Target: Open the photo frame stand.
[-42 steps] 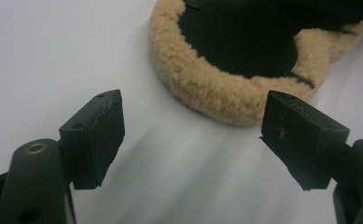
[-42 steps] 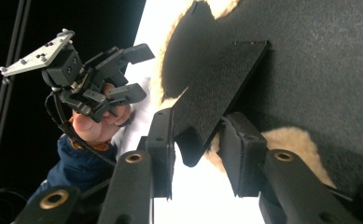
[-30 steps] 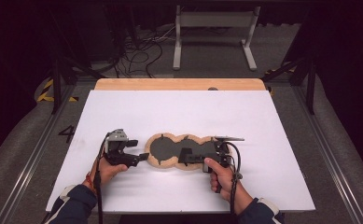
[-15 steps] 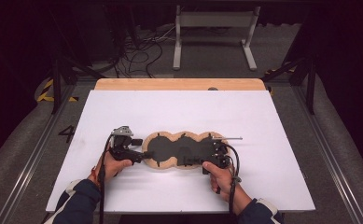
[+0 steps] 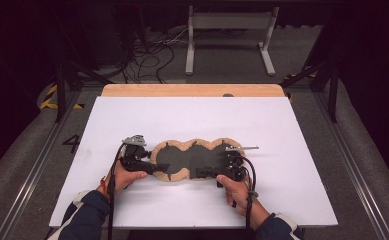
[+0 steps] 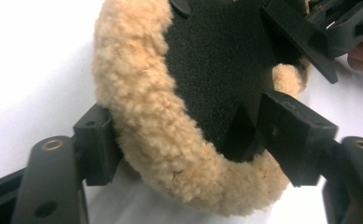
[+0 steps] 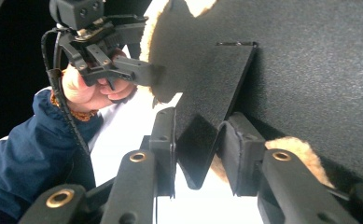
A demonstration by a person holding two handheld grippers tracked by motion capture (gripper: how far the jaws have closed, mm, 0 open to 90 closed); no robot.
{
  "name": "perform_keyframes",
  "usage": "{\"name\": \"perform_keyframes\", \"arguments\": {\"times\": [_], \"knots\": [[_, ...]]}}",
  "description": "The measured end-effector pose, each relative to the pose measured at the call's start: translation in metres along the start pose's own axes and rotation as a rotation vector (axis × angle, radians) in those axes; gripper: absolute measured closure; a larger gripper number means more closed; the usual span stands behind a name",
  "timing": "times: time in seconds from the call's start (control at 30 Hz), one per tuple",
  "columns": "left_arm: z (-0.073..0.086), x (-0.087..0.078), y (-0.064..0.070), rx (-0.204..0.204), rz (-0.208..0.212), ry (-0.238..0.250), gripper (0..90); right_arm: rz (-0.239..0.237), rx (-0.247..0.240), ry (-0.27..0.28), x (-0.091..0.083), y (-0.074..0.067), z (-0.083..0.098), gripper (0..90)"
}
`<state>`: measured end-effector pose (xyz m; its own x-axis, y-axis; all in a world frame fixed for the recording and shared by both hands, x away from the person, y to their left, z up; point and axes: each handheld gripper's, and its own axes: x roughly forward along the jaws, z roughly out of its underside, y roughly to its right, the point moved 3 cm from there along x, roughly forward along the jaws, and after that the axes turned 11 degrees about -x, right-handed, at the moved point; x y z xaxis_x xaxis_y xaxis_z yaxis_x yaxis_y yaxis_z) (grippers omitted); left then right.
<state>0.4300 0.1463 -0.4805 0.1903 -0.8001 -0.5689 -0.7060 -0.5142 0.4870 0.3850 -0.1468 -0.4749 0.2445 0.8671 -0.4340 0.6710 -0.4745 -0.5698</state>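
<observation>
While the left gripper [image 5: 152, 167] clamps the fleece pad's [image 5: 194, 159] rim, the right gripper [image 5: 204, 173] pinches its strap [image 7: 212, 116]

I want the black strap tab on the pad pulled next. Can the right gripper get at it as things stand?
Probably yes: the right gripper already has its jaws either side of the strap tab on the fleece pad, with nothing between.

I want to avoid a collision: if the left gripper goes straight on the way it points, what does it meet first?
The left gripper already has the pad's fleece rim between its jaws. Going on, it would probably meet the right gripper beyond the black face, though depth is unclear.
</observation>
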Motion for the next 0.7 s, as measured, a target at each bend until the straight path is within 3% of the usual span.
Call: {"name": "perform_keyframes", "arguments": {"times": [0.13, 0.2, 0.3, 0.4, 0.53, 0.7], "knots": [[-0.004, -0.009, 0.008, 0.042, -0.025, 0.052, 39.7, -0.037, 0.024, 0.015, 0.001, 0.001, 0.000, 74.3], [-0.004, -0.011, 0.009, 0.062, -0.029, 0.057, 40.9, -0.041, 0.024, 0.015, 0.000, 0.001, 0.000, 75.0], [-0.003, -0.014, 0.012, 0.056, -0.035, 0.071, 43.1, -0.037, 0.019, 0.014, 0.000, 0.000, 0.000, 76.1], [-0.003, -0.021, 0.016, 0.098, -0.057, 0.092, 47.4, -0.047, 0.019, 0.009, 0.000, -0.002, 0.001, 78.7], [-0.001, -0.024, 0.020, 0.116, -0.073, 0.112, 49.6, -0.049, 0.000, 0.002, 0.000, -0.004, 0.000, 79.0], [-0.003, -0.027, 0.031, 0.196, -0.157, 0.145, 54.3, -0.025, -0.040, 0.016, -0.005, -0.007, -0.004, 77.6]]}}
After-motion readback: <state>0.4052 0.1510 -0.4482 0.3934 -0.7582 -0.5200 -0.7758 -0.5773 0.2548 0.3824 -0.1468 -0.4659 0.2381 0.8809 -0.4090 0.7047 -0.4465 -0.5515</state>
